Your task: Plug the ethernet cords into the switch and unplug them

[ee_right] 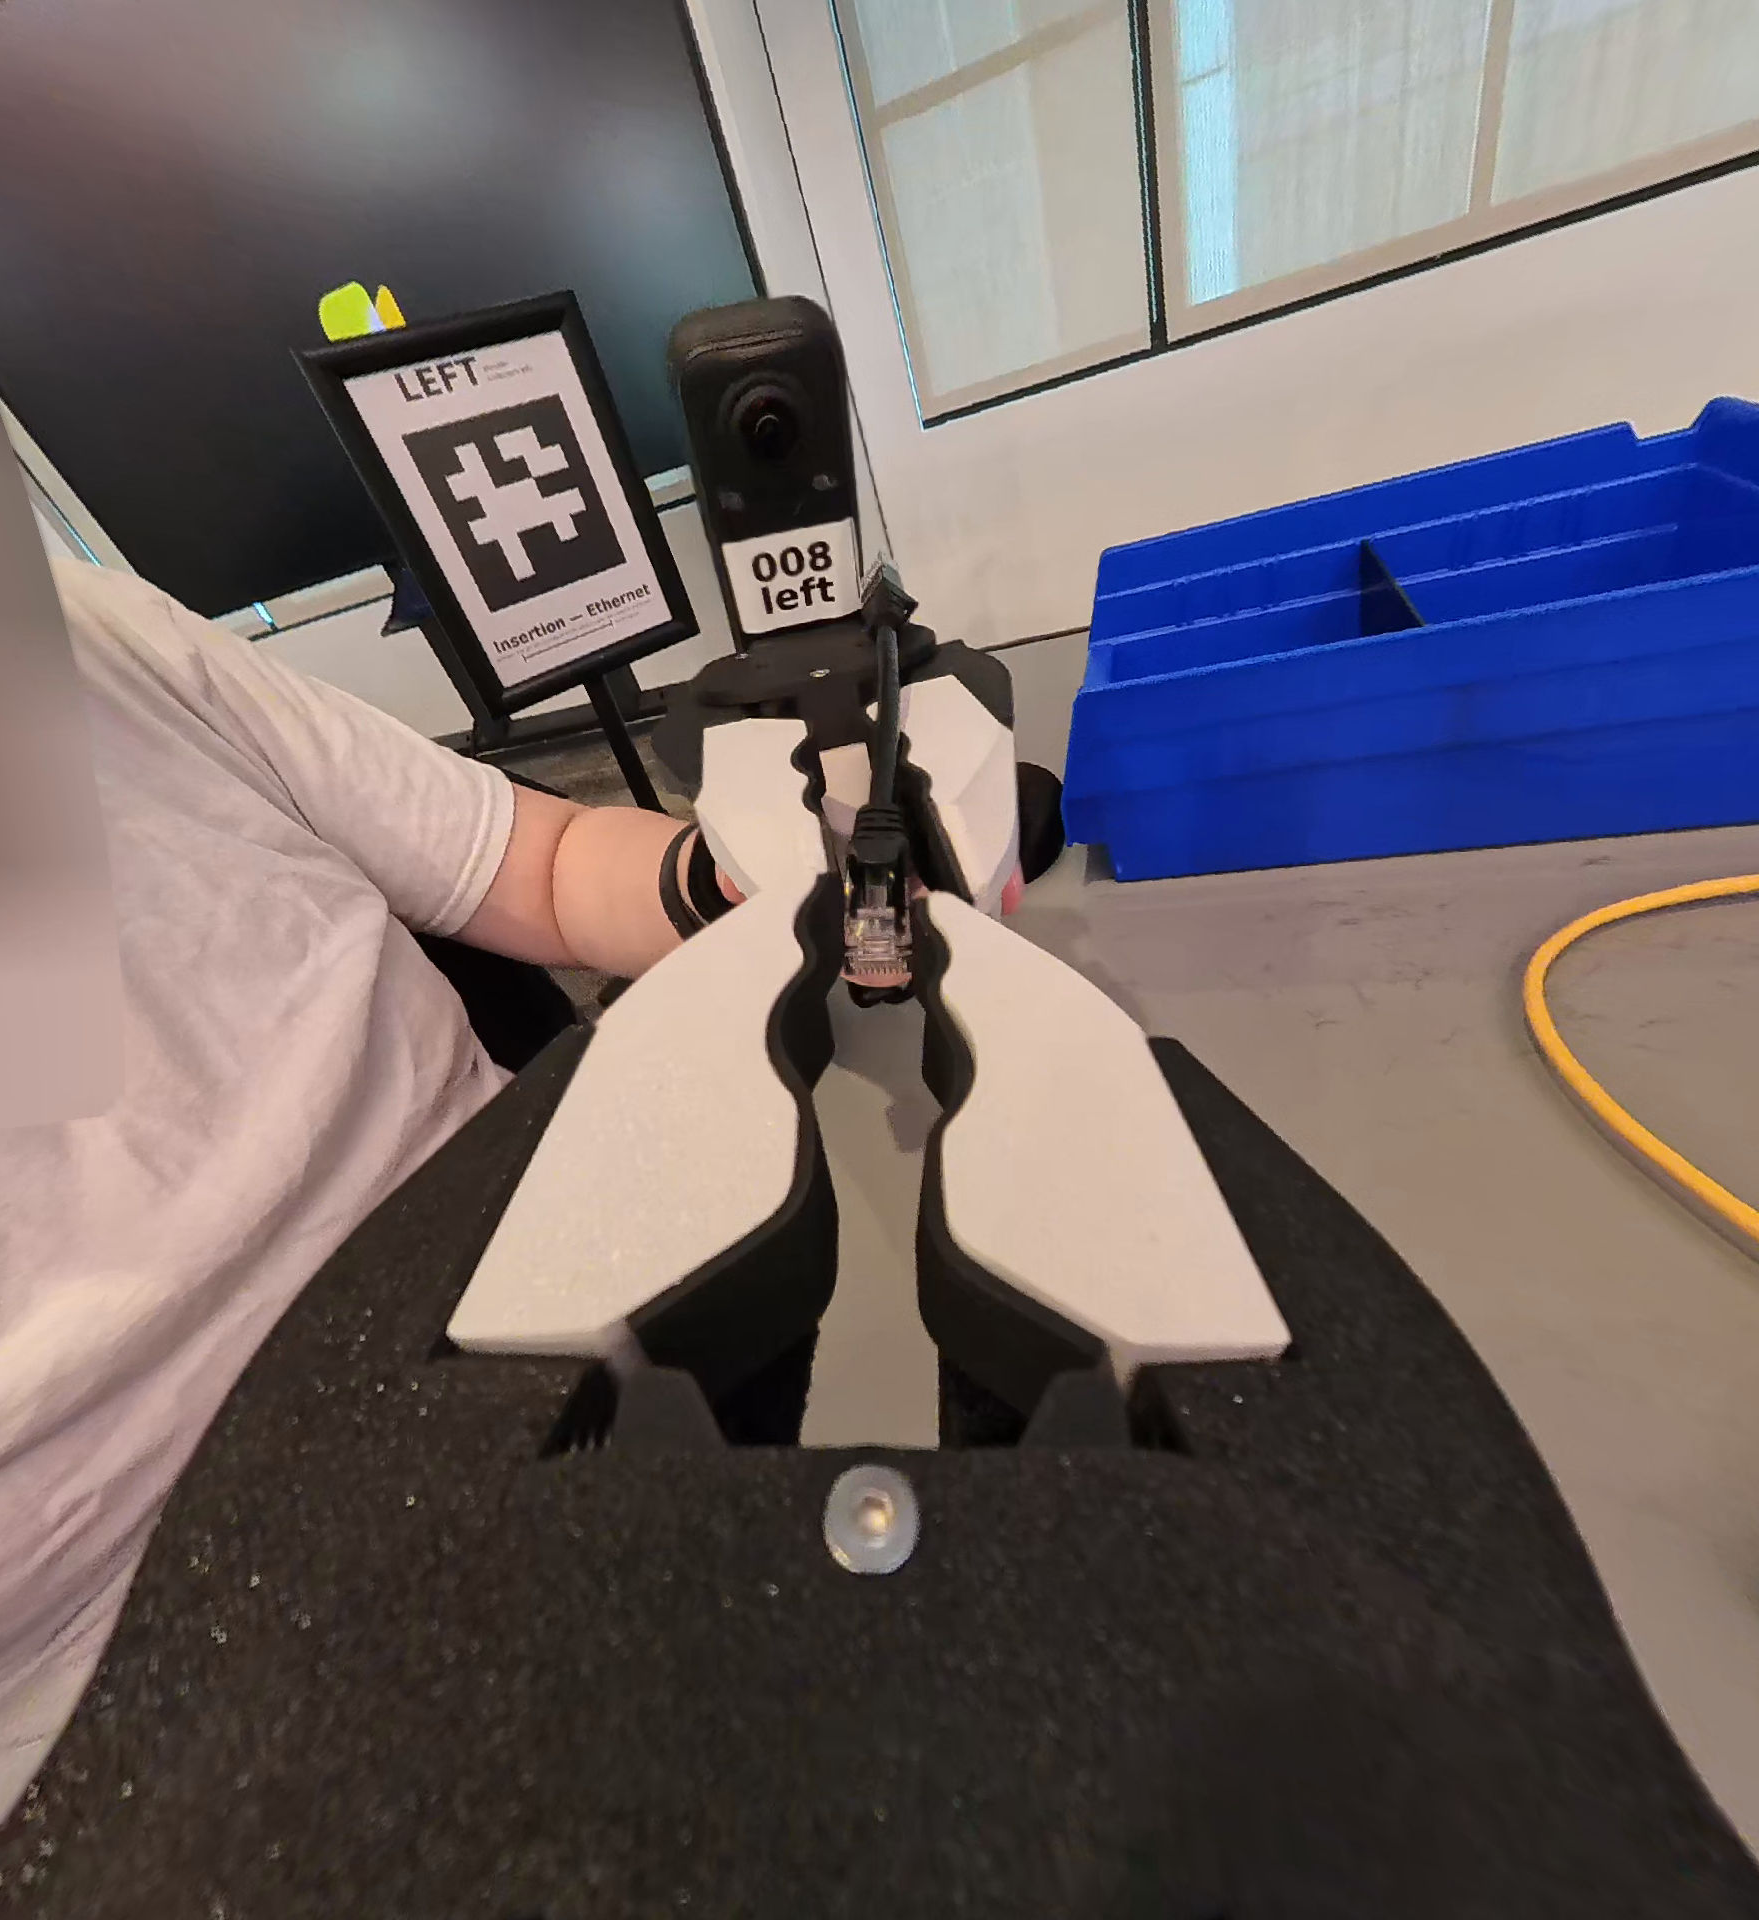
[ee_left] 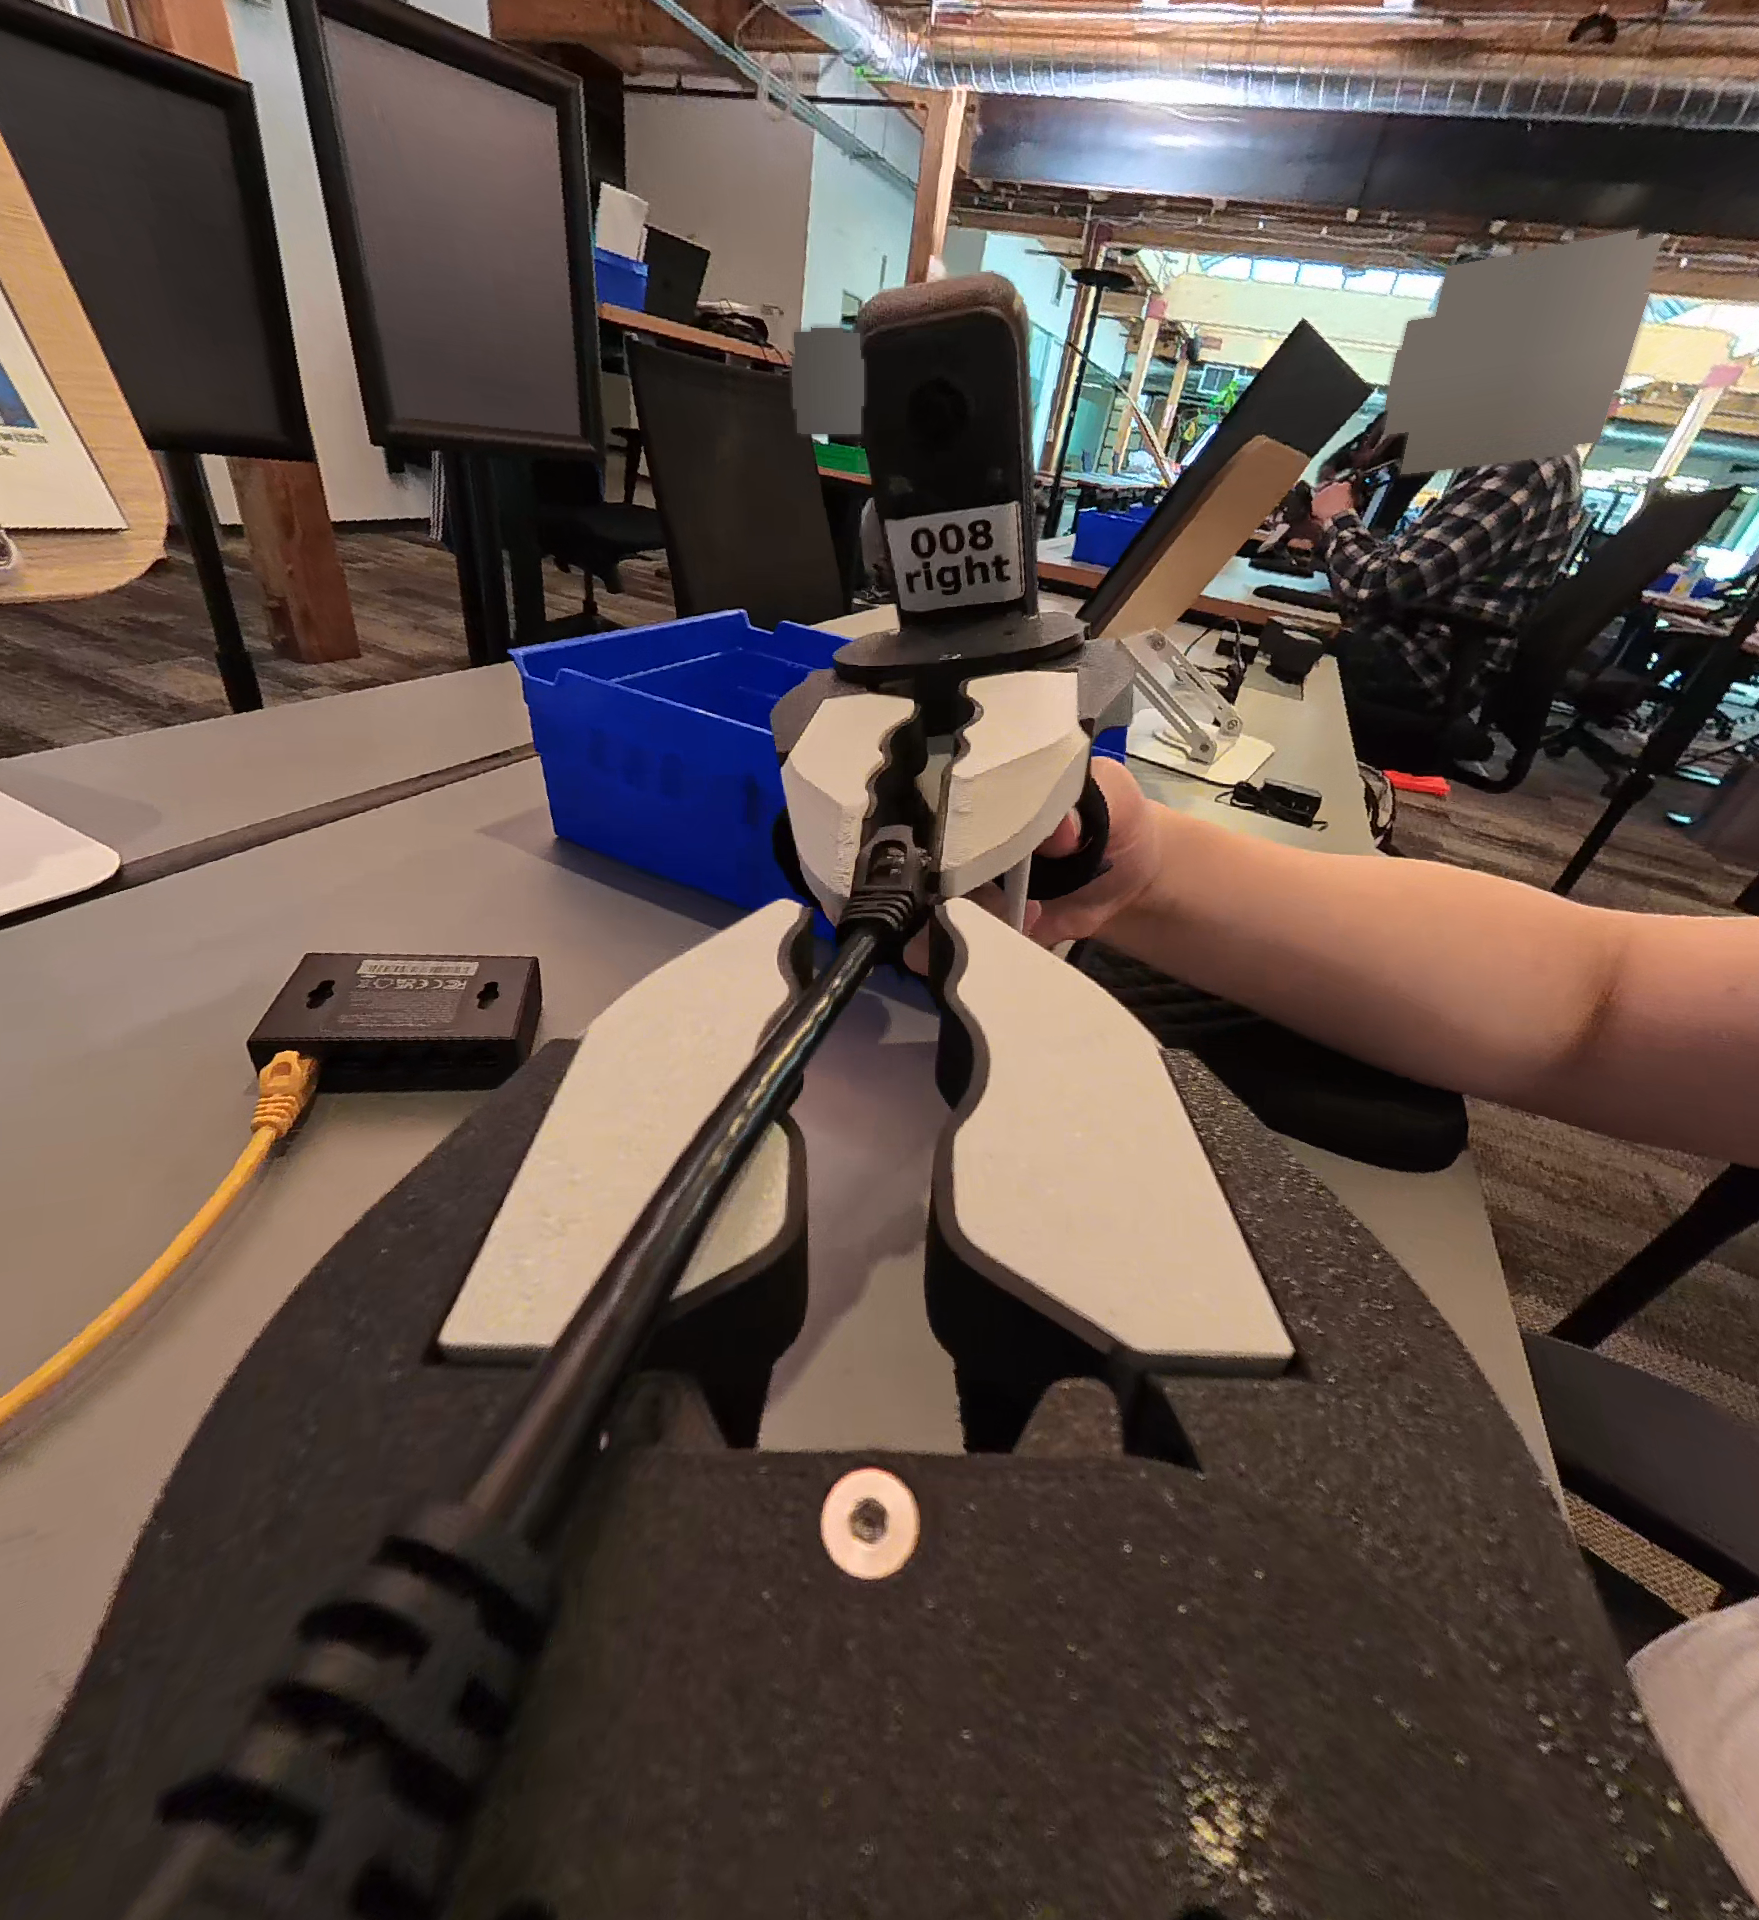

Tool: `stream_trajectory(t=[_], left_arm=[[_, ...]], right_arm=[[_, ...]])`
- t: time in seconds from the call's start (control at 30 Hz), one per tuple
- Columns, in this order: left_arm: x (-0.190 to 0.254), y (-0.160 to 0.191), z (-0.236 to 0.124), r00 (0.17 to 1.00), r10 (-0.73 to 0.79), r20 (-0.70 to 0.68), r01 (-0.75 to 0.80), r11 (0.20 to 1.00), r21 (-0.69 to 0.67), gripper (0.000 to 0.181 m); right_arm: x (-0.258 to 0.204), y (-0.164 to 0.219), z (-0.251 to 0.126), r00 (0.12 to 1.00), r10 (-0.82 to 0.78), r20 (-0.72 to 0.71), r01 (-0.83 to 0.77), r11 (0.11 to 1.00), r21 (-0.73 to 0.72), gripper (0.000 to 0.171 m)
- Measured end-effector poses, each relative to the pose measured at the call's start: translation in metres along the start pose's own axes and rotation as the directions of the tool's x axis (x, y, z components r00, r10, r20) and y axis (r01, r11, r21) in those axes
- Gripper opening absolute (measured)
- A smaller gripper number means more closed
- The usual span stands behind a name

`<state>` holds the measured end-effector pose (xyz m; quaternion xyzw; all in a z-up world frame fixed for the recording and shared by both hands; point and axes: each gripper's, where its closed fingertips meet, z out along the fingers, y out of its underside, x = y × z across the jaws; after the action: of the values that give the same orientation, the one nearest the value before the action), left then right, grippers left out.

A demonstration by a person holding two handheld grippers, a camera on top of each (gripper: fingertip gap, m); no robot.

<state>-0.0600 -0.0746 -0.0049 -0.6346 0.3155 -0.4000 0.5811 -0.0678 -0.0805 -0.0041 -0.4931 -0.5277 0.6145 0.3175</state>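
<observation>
Fingers (ee_right: 750,940) of your right gripper (ee_right: 875,966) pinch the black cord's plug (ee_right: 875,925) while your left gripper (ee_left: 870,935), fingers spread, loosely surrounds the black cord (ee_left: 750,1112); mid-handover, you next need to aim it at the switch (ee_left: 399,1023) beside the yellow cord (ee_left: 283,1086).

Showing grainy matt white fingers (ee_left: 1093,1174) on a speckled, rough black gripper base (ee_left: 1062,1714), with a shiny metal screw (ee_left: 869,1523) near. Running a glossy black rubbery cord (ee_left: 729,1132) between them, ending in a clear plastic plug (ee_right: 875,928). Lying smooth and matt, the grey table (ee_left: 179,1184). Gleaming at far, the blue plastic bin (ee_left: 667,748); at left, a matt black plastic switch (ee_left: 397,1013) and yellow cord (ee_left: 127,1309) with a slight sheen.
</observation>
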Motion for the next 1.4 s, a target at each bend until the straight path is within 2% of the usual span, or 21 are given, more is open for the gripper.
stream_trajectory(t=[0.6,0.73,0.77,1.03,1.2,1.3,1.4], left_arm=[[0.005,0.007,0.0,0.999,0.023,-0.022,-0.024,0.999,-0.024,0.015],[0.005,0.008,0.0,0.999,0.032,-0.021,-0.033,0.999,-0.027,0.012],[0.004,0.008,-0.001,0.999,0.037,-0.015,-0.037,0.999,-0.029,0.012],[0.001,0.005,-0.005,0.999,0.035,0.0,-0.035,0.999,-0.018,0.012],[0.002,0.005,-0.005,0.999,0.033,0.001,-0.033,0.999,-0.012,0.012],[0.003,0.006,-0.004,0.999,0.032,-0.001,-0.032,0.999,-0.012,0.012],[0.004,0.005,-0.005,1.0,0.028,-0.008,-0.028,1.0,-0.007,0.012]], right_arm=[[-0.002,0.007,0.0,1.0,0.011,0.026,-0.01,1.0,-0.027,0.012],[-0.005,0.006,-0.001,0.999,0.001,0.041,0.0,1.0,-0.021,0.018],[-0.003,0.005,-0.002,0.999,0.003,0.032,-0.002,1.0,-0.014,0.022],[0.001,-0.004,-0.012,0.999,-0.029,-0.015,0.03,0.999,0.029,0.02],[0.001,0.003,-0.007,0.999,-0.048,-0.024,0.048,0.999,-0.015,0.025],[0.001,0.005,-0.003,0.999,-0.044,-0.024,0.043,0.999,-0.026,0.022],[0.002,0.007,-0.002,0.998,-0.061,-0.027,0.06,0.998,-0.037,0.012]])
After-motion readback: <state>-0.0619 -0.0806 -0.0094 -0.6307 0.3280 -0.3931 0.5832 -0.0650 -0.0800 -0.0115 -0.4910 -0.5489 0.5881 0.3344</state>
